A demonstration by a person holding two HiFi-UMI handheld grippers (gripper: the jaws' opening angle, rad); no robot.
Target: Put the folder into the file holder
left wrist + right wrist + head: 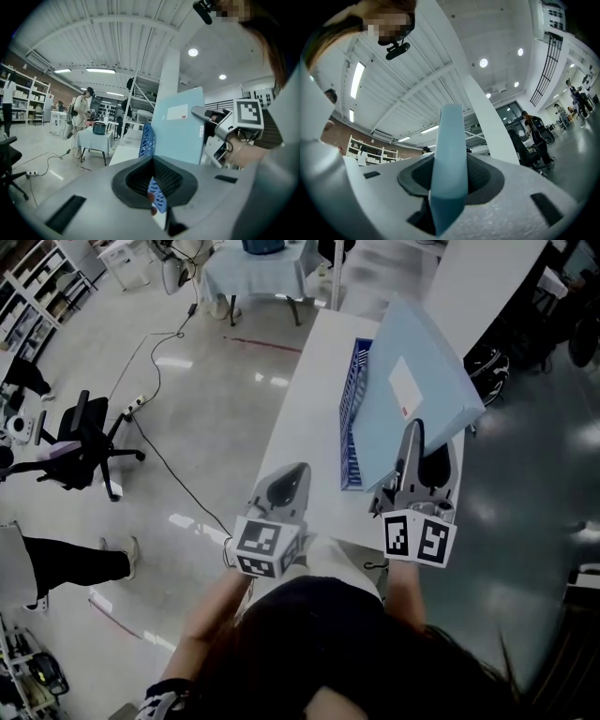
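Observation:
A light blue folder (422, 390) with a white label hangs tilted over the white table (300, 427), its lower edge above the blue mesh file holder (351, 427). My right gripper (412, 427) is shut on the folder's near edge. In the right gripper view the folder's edge (450, 159) runs up between the pads. My left gripper (298, 472) hovers to the left of the holder, near the table's front edge. Its jaws stand a narrow gap apart with nothing in them. Through that gap (154, 183) the left gripper view shows the file holder (147, 140), with the folder (180, 126) behind it.
A black office chair (84, 442) and a cable (159, 456) are on the floor at the left. A person's leg (75, 563) shows at the left edge. A cloth-covered table (253, 268) stands at the far end, and dark chairs (483, 362) stand to the right.

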